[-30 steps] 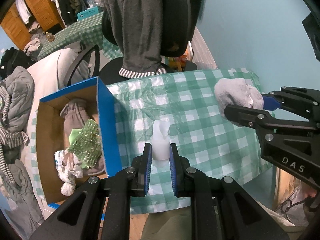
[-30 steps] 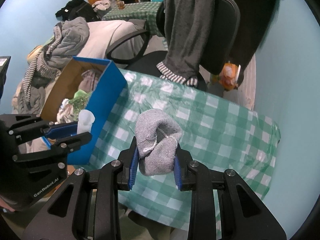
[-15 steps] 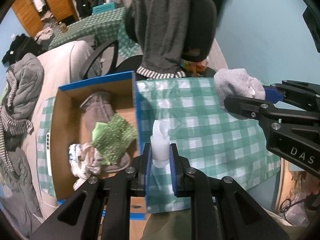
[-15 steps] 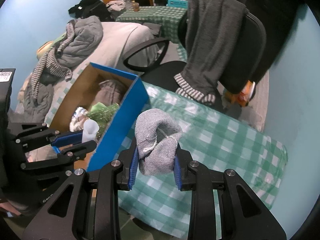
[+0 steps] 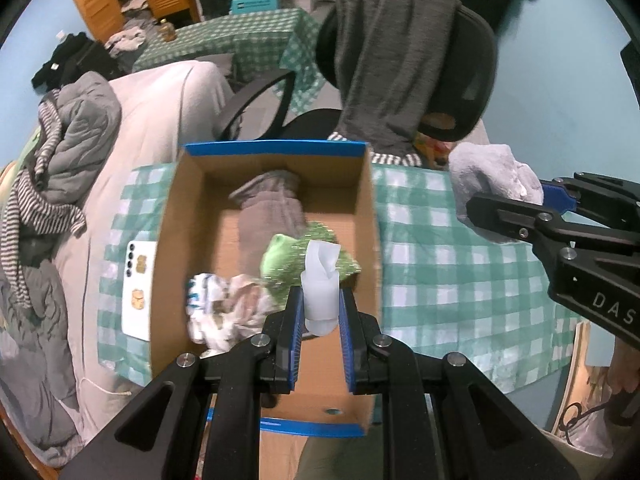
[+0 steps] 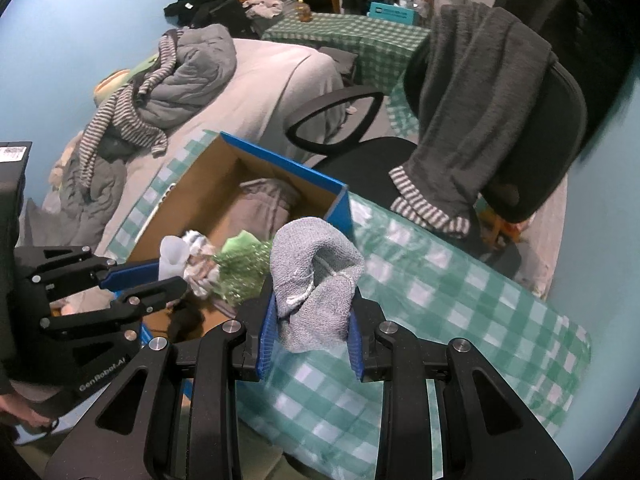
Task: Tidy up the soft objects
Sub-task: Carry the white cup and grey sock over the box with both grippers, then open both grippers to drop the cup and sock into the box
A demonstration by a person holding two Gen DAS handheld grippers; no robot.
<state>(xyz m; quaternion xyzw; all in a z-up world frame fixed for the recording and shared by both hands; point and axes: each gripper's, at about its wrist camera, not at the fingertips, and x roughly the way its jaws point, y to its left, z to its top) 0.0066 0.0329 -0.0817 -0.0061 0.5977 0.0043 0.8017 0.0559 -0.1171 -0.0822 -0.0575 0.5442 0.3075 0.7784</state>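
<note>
The transfer step is in hand. The left tool [image 5: 319, 312] is clenched on a white soft piece [image 5: 320, 280], held above the box [image 5: 276, 148] interior (near its right wall). The right tool [image 6: 312, 332] is clamped on a grey sock [image 6: 316, 276], held above the worktop [image 6: 460, 292] beside the box's right edge. Release over the box is judged next.

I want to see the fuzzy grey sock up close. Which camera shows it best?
The right wrist view: the grey sock fills the middle, pinched in the right gripper. The left wrist view shows it small at the edge.
</note>
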